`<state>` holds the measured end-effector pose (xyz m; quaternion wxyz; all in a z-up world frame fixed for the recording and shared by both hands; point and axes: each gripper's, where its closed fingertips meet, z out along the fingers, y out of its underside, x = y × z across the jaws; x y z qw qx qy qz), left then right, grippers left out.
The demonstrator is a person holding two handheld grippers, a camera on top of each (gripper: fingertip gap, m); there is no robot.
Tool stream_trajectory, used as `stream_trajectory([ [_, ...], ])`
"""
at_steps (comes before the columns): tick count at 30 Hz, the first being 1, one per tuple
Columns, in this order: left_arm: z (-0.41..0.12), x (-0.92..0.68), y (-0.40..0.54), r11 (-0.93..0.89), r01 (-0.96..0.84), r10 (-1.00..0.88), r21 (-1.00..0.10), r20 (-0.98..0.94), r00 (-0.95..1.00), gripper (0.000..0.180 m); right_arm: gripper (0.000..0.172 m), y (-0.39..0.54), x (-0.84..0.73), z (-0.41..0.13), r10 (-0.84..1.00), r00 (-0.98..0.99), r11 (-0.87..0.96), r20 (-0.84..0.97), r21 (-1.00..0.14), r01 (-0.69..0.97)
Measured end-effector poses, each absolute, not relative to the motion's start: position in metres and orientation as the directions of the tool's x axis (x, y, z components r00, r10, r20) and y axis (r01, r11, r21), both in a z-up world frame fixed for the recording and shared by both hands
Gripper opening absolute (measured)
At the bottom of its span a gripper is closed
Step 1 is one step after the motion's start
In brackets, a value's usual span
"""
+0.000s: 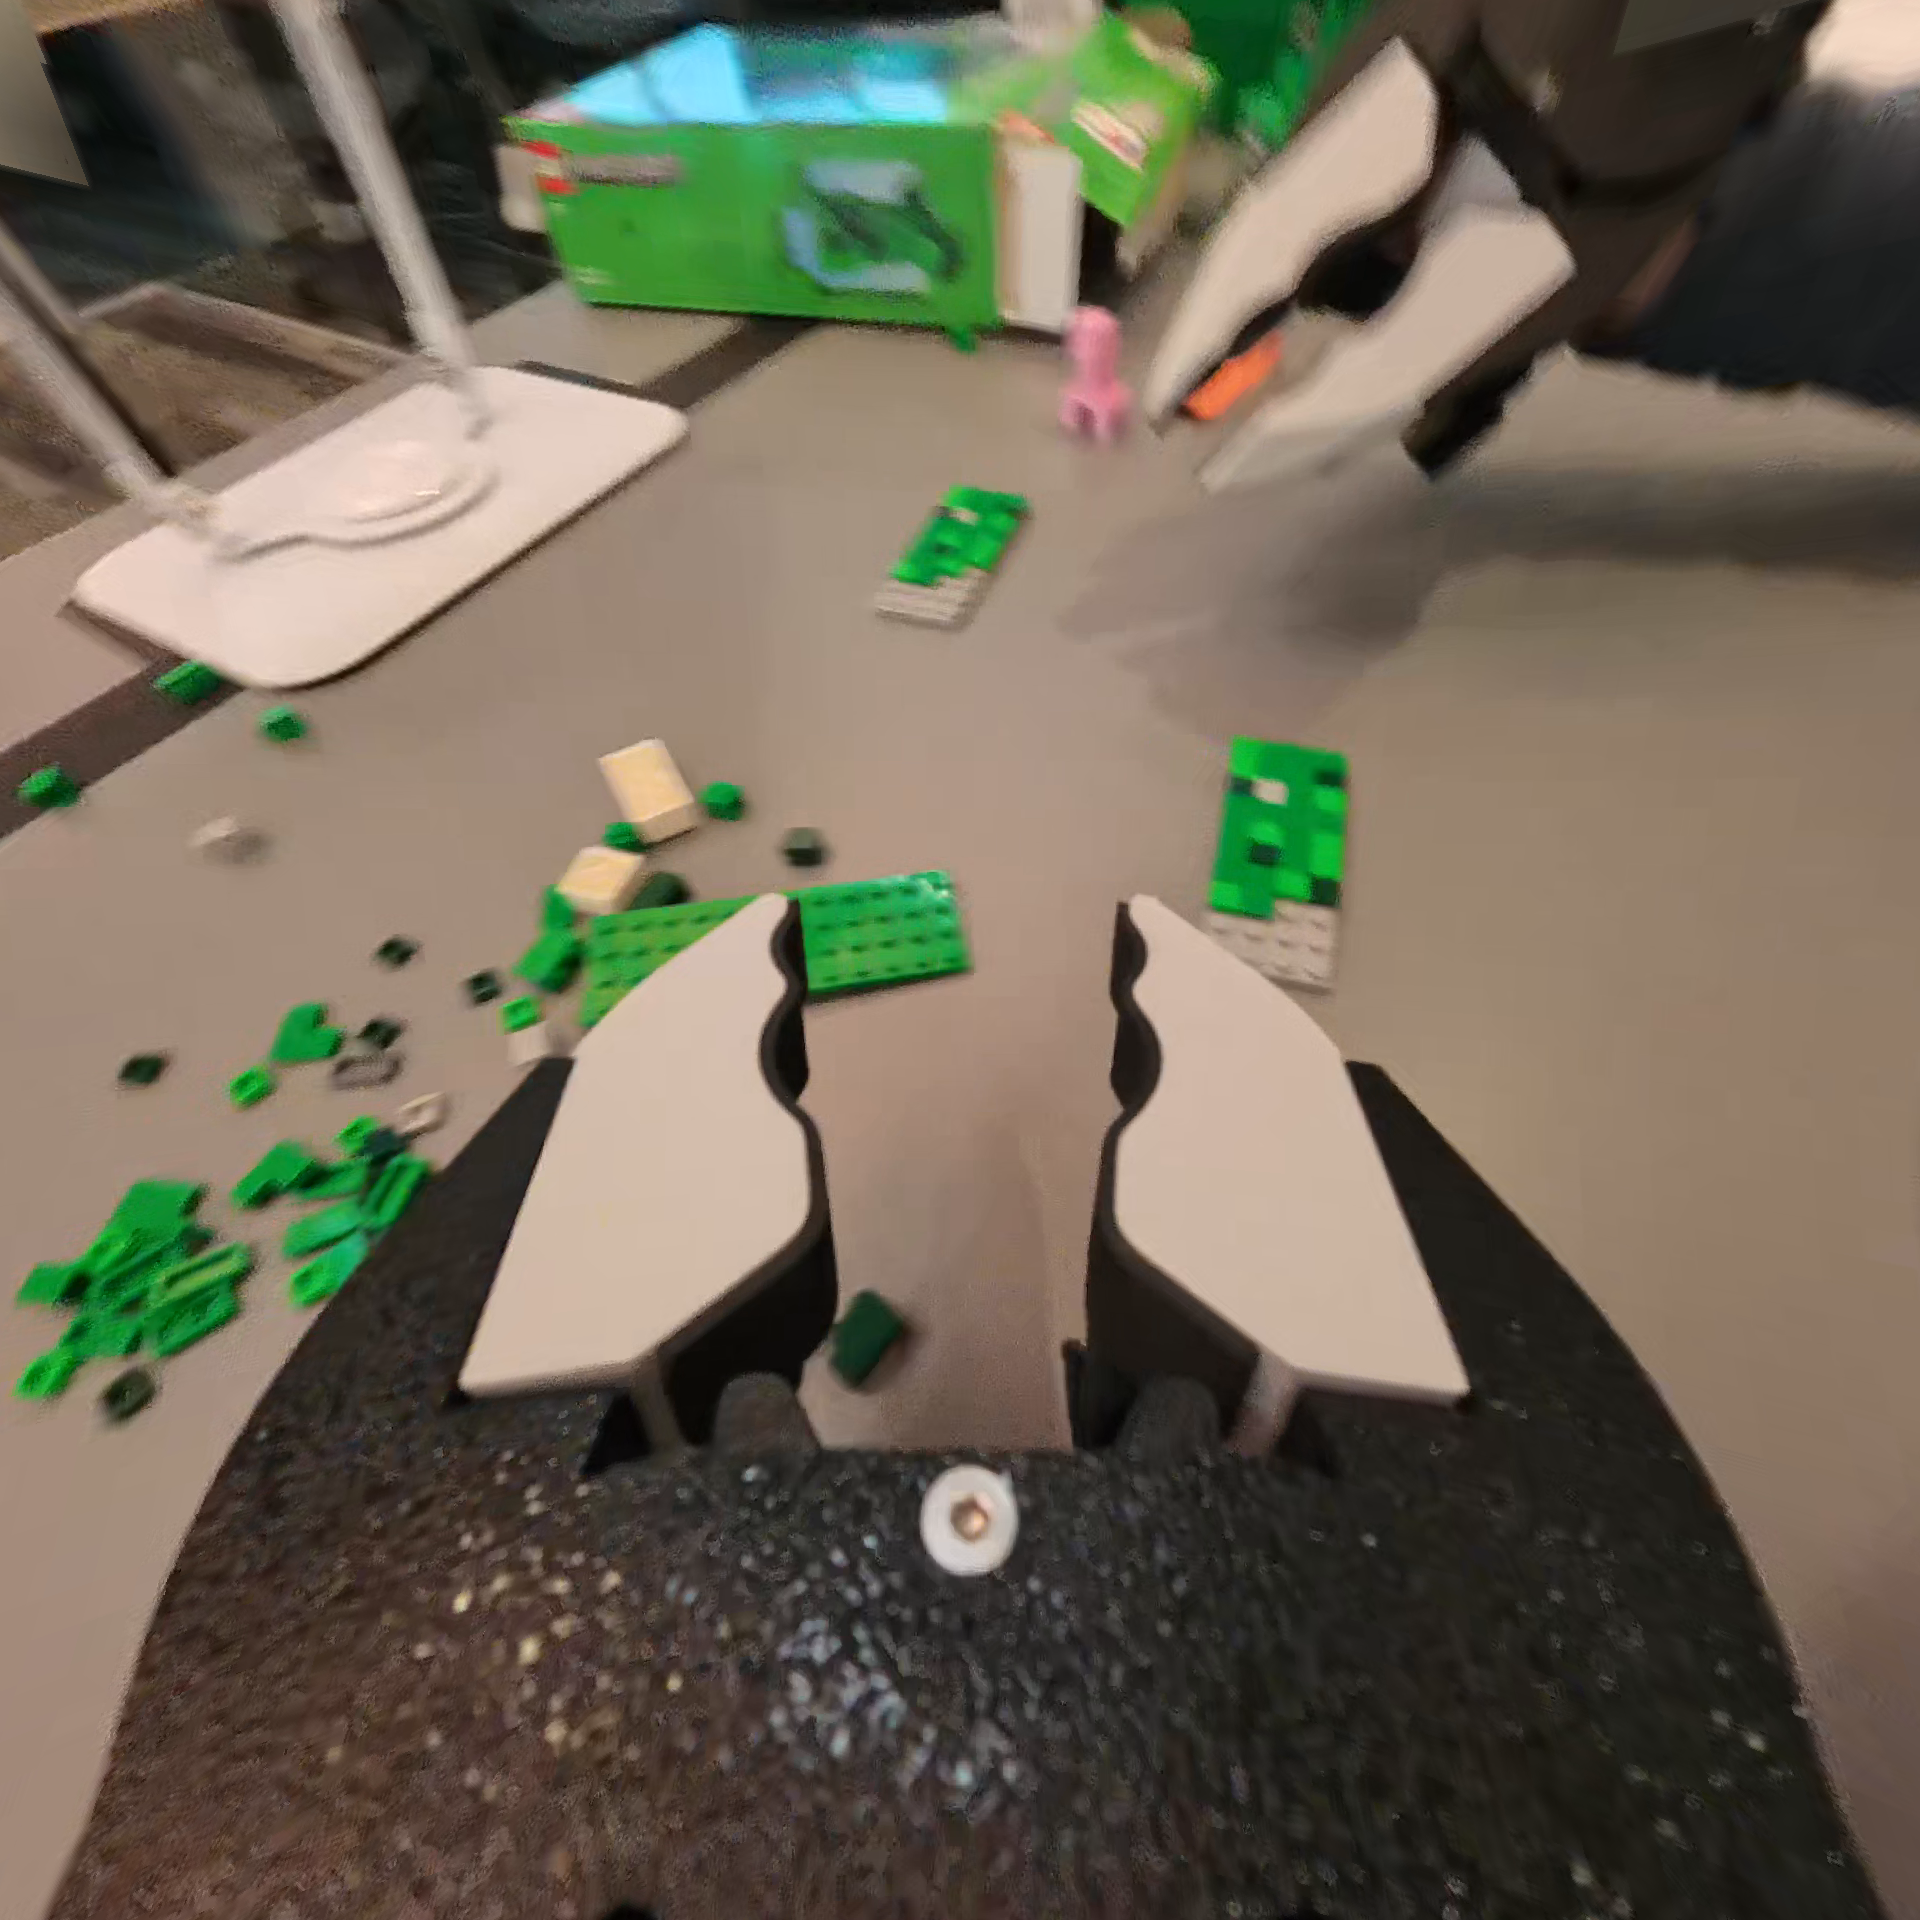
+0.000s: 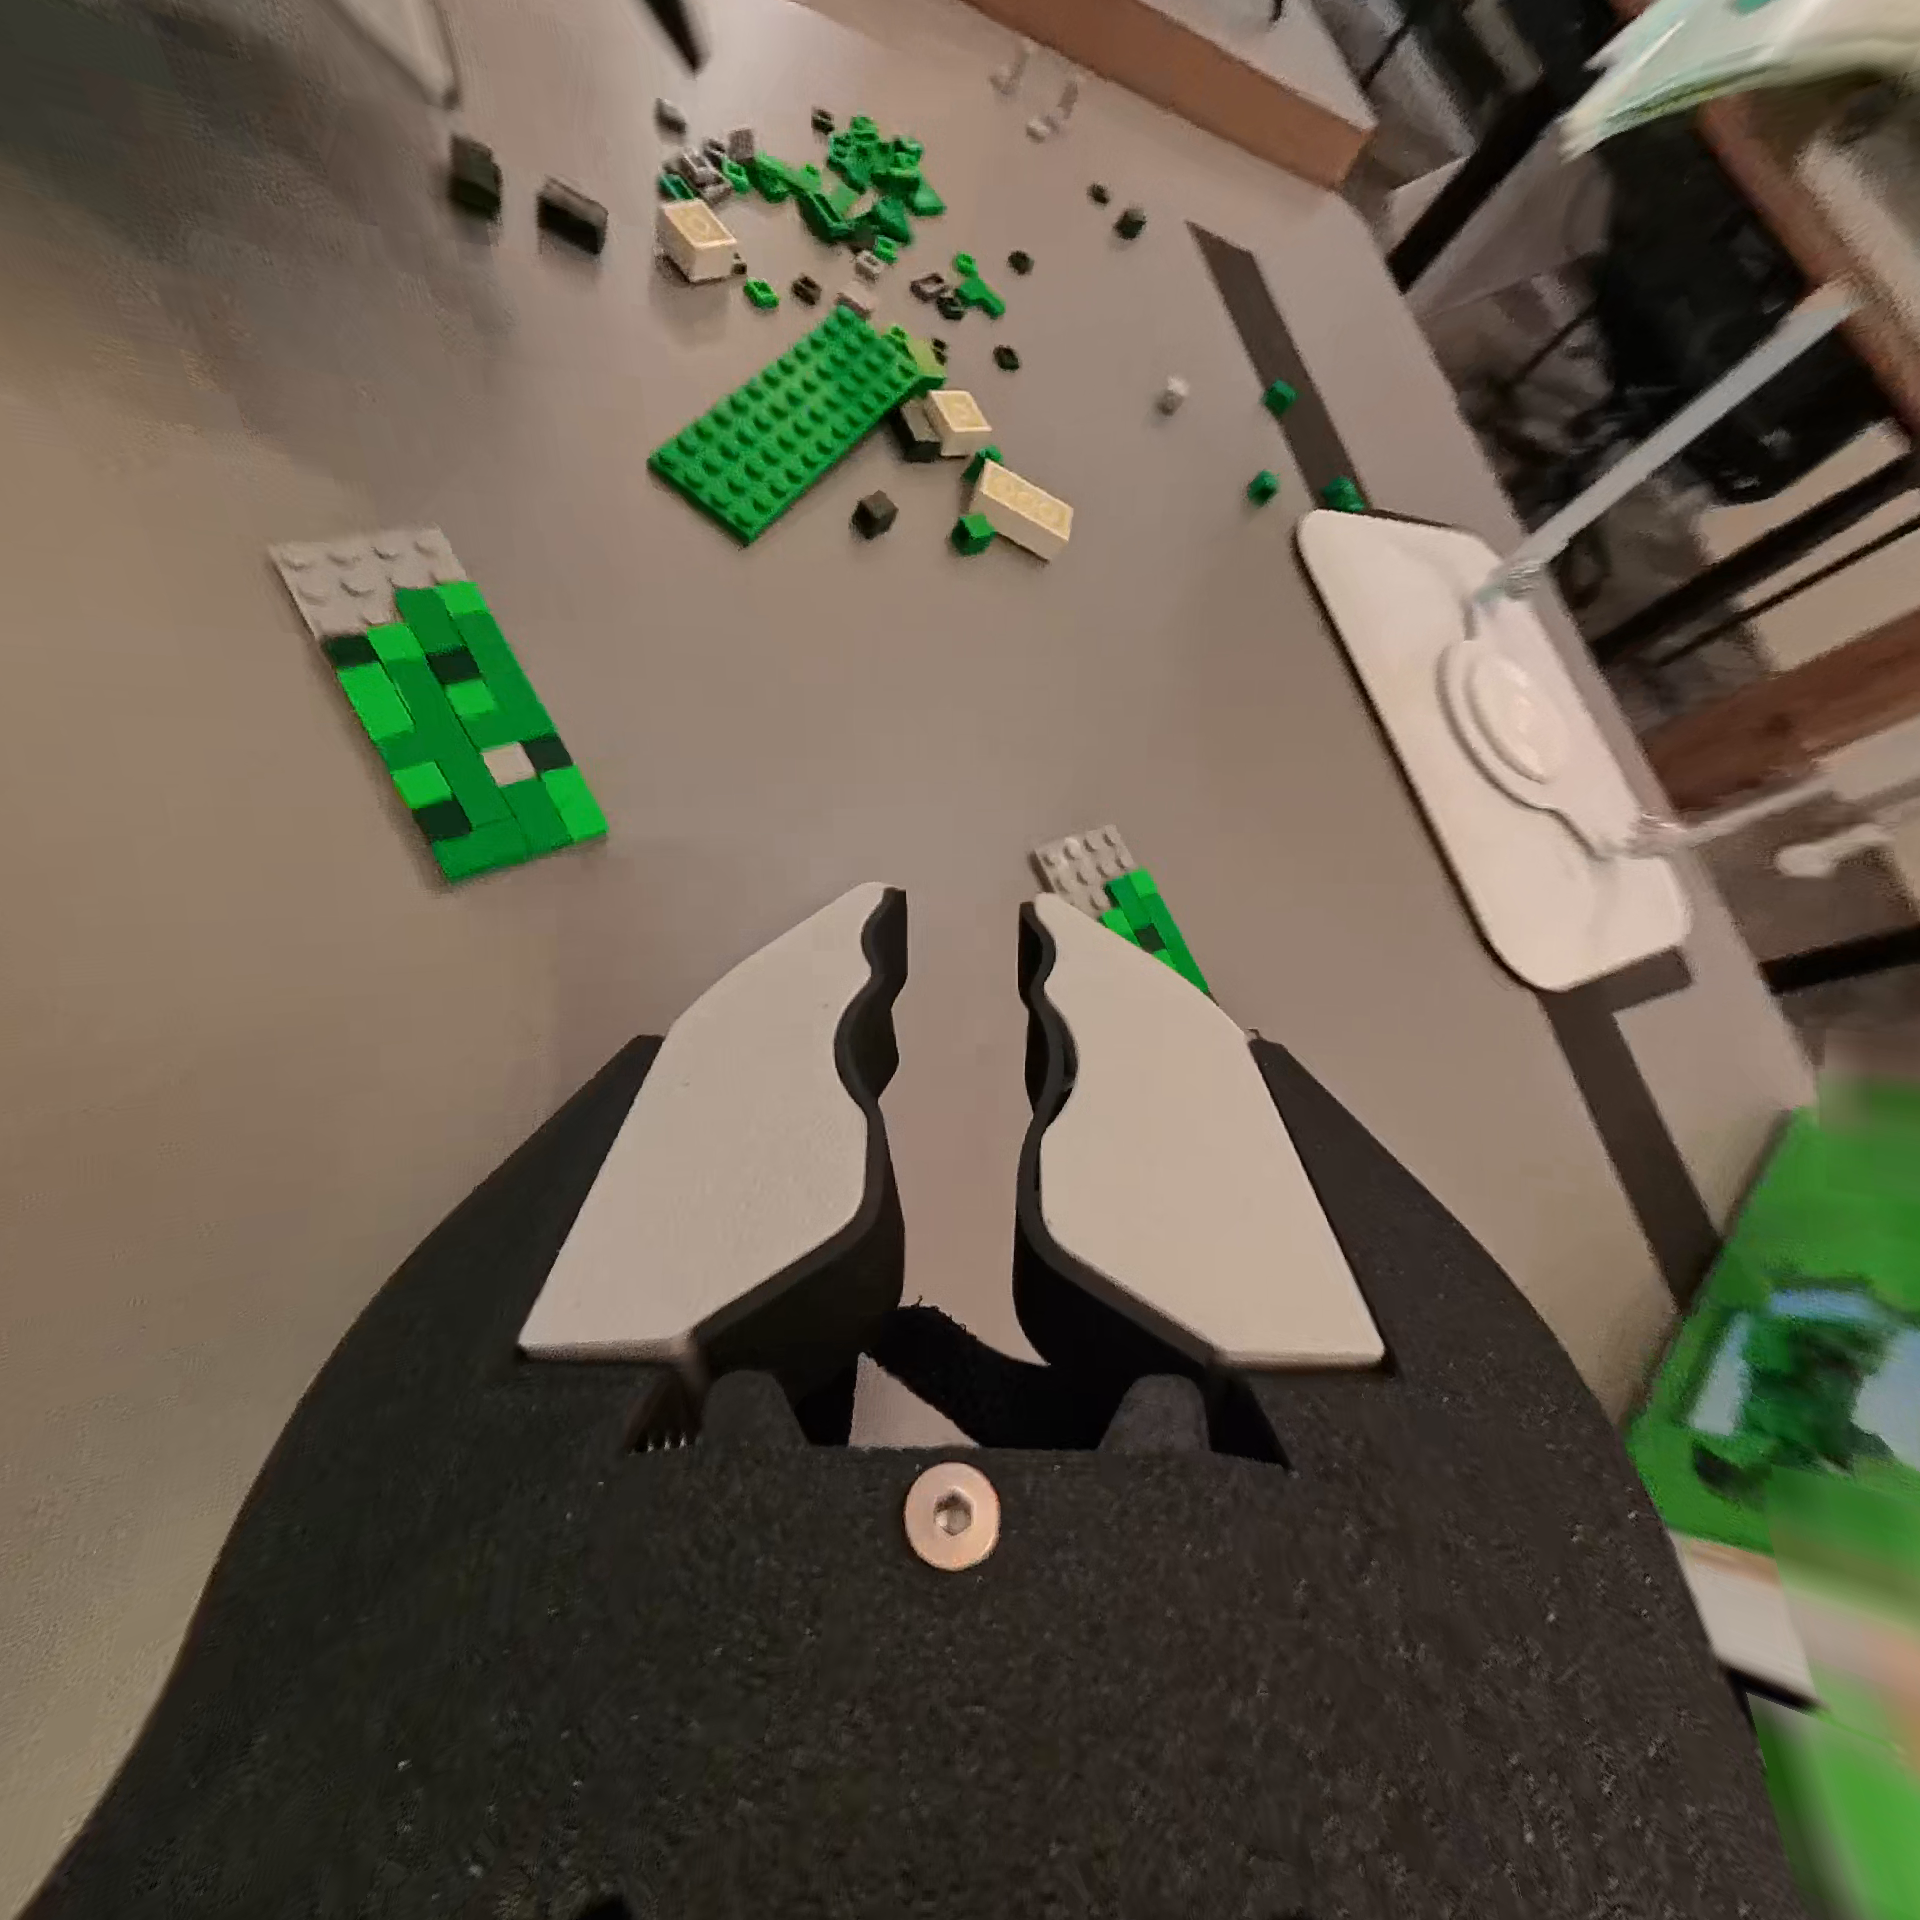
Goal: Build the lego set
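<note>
Left gripper [image 1: 956,914] hangs low over the grey desk [image 1: 1558,1039], jaws wide, bare desk between them. A dark green brick [image 1: 868,1338] lies just below the fingers. The left fingertip [image 1: 764,925] overlaps the green studded plate [image 1: 883,935]; a green tiled panel [image 1: 1283,831] lies just right of the other. Loose green pieces [image 1: 156,1278] spread toward the left edge, cream blocks [image 1: 646,790] beyond the plate. Further out lies a second tiled panel [image 1: 956,551], then a pink figure [image 1: 1091,374]. Right gripper [image 2: 961,914] hovers above, jaws narrow, nothing between them; that second panel [image 2: 1132,904] lies beside its right fingertip. White stand base [image 1: 416,499] sits at the left edge, green box [image 1: 769,208] at the far edge.
</note>
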<state>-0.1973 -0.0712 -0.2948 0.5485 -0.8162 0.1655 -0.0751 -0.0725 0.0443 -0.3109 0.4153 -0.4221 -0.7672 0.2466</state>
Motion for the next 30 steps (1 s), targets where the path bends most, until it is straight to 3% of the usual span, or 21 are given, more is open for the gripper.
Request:
stream_trajectory([
  [3,-0.266,-0.261,-0.064,-0.178,-0.082,-0.134,-0.981,-0.058,0.989,0.045,0.020,0.035,-0.104,-0.309,0.883,-0.342,0.456,0.322,-0.763,0.458],
  [5,-0.247,-0.300,-0.069,-0.029,-0.099,0.044,-0.995,-0.100,0.994,0.043,0.019,0.034,-0.130,-0.308,0.884,-0.349,0.453,0.311,-0.755,0.473],
  [8,-0.242,-0.323,-0.079,0.022,-0.185,0.162,-0.983,-0.179,0.971,0.042,0.017,0.028,-0.154,-0.316,0.876,-0.381,0.464,0.296,-0.733,0.498],
  [11,-0.249,-0.330,-0.084,-0.002,-0.260,0.203,-0.965,-0.255,0.945,0.039,0.014,0.012,-0.174,-0.327,0.873,-0.428,0.448,0.236,-0.735,0.509],
  [21,-0.247,-0.342,-0.087,0.020,-0.212,0.246,-0.977,-0.201,0.948,0.034,0.005,0.007,-0.207,-0.341,0.917,-0.367,0.358,0.160,-0.737,0.573],
  [25,-0.243,-0.358,-0.095,0.053,-0.176,0.317,-0.983,-0.150,0.936,0.033,0.005,-0.002,-0.231,-0.327,0.848,-0.482,0.478,0.220,-0.712,0.515],
  [30,-0.241,-0.375,-0.106,0.100,-0.107,0.374,-0.989,-0.062,0.925,0.030,0.000,-0.009,-0.274,-0.323,0.719,-0.635,0.664,0.284,-0.551,0.505],
])
